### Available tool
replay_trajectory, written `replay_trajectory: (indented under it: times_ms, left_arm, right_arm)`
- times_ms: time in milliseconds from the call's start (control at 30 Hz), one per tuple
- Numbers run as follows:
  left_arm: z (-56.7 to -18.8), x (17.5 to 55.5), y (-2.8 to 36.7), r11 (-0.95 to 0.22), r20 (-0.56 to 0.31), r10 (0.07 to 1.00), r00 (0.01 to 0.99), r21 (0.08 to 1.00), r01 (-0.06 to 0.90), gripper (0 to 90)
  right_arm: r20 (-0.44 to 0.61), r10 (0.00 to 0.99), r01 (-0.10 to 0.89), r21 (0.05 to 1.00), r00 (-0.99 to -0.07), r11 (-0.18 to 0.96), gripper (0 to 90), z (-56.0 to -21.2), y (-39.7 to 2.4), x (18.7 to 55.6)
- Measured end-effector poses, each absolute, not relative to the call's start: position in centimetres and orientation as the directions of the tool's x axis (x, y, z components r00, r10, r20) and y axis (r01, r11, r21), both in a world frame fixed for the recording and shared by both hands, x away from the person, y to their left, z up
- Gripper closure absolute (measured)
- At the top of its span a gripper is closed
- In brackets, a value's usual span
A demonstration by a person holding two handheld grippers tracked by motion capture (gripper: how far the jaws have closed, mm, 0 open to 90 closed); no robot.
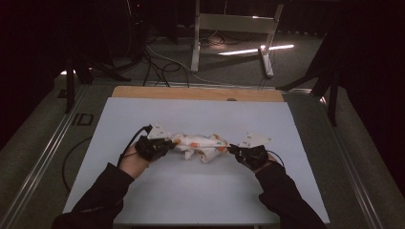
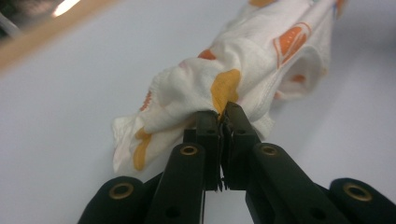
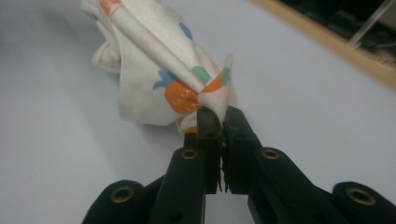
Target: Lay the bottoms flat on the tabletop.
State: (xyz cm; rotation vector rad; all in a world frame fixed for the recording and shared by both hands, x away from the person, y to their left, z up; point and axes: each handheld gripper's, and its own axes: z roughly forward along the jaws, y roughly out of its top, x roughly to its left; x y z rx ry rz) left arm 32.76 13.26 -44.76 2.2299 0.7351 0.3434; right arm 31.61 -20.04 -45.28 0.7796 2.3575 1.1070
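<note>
**Patterned cloth being held at both ends over the white table**

Starting at the tools: the left gripper (image 2: 223, 113) is being kept clamped down, jaws nearly together, with a bunched edge of the cloth (image 1: 200, 145) pinched between the tips. Same story with the right gripper (image 3: 219, 114), its jaws being pressed tight on a twisted corner of the fabric. In the high view the left gripper (image 1: 168, 144) is seen just left of the cloth and the right gripper (image 1: 233, 149) just right of it, so the cloth is being strung between the two.

Step-wise, this looks like the spreading-out stage: the cloth is being gripped at opposite ends, apparently so it can be stretched open or laid flat. My guess is the next move calls for the ends being drawn apart evenly, without either pinch slipping, since only a small bit of fabric is being held on each side.

The cloth itself is white with orange, yellow, green and blue blotches, and it's being seen crumpled and roped into a loose twist, with folds hanging down. It is sitting around the middle of the white table (image 1: 157, 200), whether touching the surface or just above it can't be told.
</note>
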Motion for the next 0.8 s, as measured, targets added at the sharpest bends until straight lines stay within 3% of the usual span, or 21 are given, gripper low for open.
replay_trajectory:
  times_ms: [300, 800]
  left_arm:
    - [-48.8, 28.7, 12.5, -0.585, -0.049, 0.560, 0.827, 0.683, 0.437, 86.8]
    - [-50.1, 24.7, 12.0, -0.629, -0.108, 0.484, 0.868, 0.646, 0.432, 86.3]
  right_arm:
    - [-0.081, 0.594, 0.359, 0.730, -0.800, 0.582, 86.7, -48.8, -20.8, 27.5]
    - [-0.056, 0.561, 0.385, 0.671, -0.826, 0.634, 86.0, -50.3, -22.0, 23.6]
